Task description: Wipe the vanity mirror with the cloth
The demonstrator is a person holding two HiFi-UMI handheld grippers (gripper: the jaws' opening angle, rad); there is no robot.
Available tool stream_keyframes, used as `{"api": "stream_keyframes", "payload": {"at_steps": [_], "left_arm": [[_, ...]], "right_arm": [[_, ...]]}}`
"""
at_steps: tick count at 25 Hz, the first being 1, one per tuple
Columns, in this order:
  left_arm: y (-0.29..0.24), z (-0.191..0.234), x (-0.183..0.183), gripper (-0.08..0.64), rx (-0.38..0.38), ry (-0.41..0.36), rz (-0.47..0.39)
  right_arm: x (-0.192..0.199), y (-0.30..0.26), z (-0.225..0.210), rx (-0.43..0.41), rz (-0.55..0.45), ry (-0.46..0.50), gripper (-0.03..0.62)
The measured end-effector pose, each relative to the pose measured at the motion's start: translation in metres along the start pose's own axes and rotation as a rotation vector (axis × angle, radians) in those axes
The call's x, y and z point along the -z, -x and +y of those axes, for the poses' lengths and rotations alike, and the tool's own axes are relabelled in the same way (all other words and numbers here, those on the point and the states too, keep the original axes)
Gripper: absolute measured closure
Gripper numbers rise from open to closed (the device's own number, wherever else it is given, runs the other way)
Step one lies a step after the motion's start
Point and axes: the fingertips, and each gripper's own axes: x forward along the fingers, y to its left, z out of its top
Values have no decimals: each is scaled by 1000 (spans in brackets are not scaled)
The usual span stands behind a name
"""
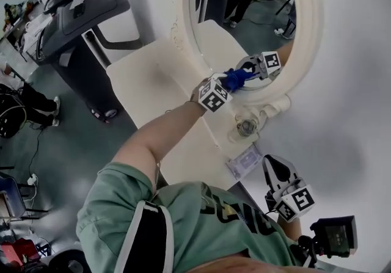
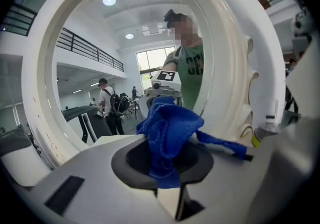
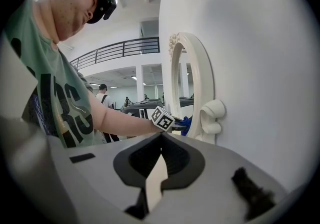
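Cloth (image 2: 167, 133) clamped in my left gripper (image 1: 229, 84), against the mirror (image 1: 244, 21), low on its glass | my right gripper (image 3: 159, 168): jaws together, empty, I hold it well apart.

You wear a green T-shirt (image 1: 183, 217) with dark lettering and a black strap (image 1: 149, 241) over it. Your left tool (image 1: 227, 84) and right tool (image 1: 276, 168) are grey, each bearing a black-and-white marker cube (image 1: 214, 95).

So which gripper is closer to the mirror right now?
Left. The left gripper, shut on the blue cloth, is at the mirror glass; the right gripper hangs lower, away from it.
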Motion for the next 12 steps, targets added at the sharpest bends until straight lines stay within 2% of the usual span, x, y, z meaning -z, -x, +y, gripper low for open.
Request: {"api": "stream_keyframes", "payload": {"at_steps": [2,5,9,12], "left_arm": [[12,18,-28,480,-22,8,-34],[38,58,-93,480,-92,-31,-120],[99,115,-211,480,-208,-127,-303],[149,145,-299,480,-310,-216,-415]], "right_arm": [[-3,6,-2,9,-15,-1,580],[-5,15,-8,22,-43,12,580],[-9,22,-16,36,-87,20,580],[-10,26,-20,31,-115,-10,580]]}}
